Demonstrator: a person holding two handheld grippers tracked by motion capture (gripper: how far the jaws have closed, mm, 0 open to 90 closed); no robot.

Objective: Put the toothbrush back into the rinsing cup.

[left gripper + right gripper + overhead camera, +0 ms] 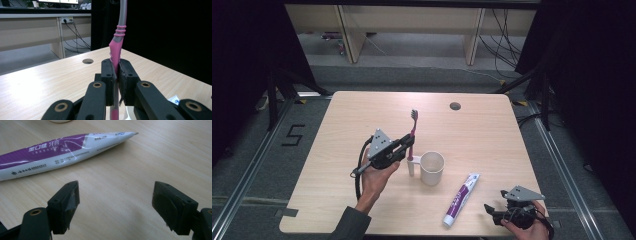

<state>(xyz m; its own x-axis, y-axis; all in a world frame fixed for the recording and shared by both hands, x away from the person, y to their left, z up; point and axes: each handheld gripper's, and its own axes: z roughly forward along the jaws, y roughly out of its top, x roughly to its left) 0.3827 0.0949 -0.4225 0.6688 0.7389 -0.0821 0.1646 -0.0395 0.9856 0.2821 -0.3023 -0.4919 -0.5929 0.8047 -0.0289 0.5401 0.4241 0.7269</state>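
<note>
A pink and grey toothbrush [413, 131] stands upright with its bristles at the top, and my left gripper [408, 145] is shut on its handle just left of the white mug [431, 168]. In the left gripper view the pink handle [115, 53] is pinched between the two black pads, and the grey neck rises out of the top. A purple and white toothpaste tube [461, 198] lies flat to the right of the mug. My right gripper [490, 212] rests low at the table's front right corner, its jaws wide apart, with the tube [60, 151] beyond its fingertips.
The pale wooden table [347, 145] has a round cable hole [455, 106] near its far edge. Dark curtains hang on both sides, and a desk with cables stands on the floor behind. The mug's handle points left, toward the toothbrush.
</note>
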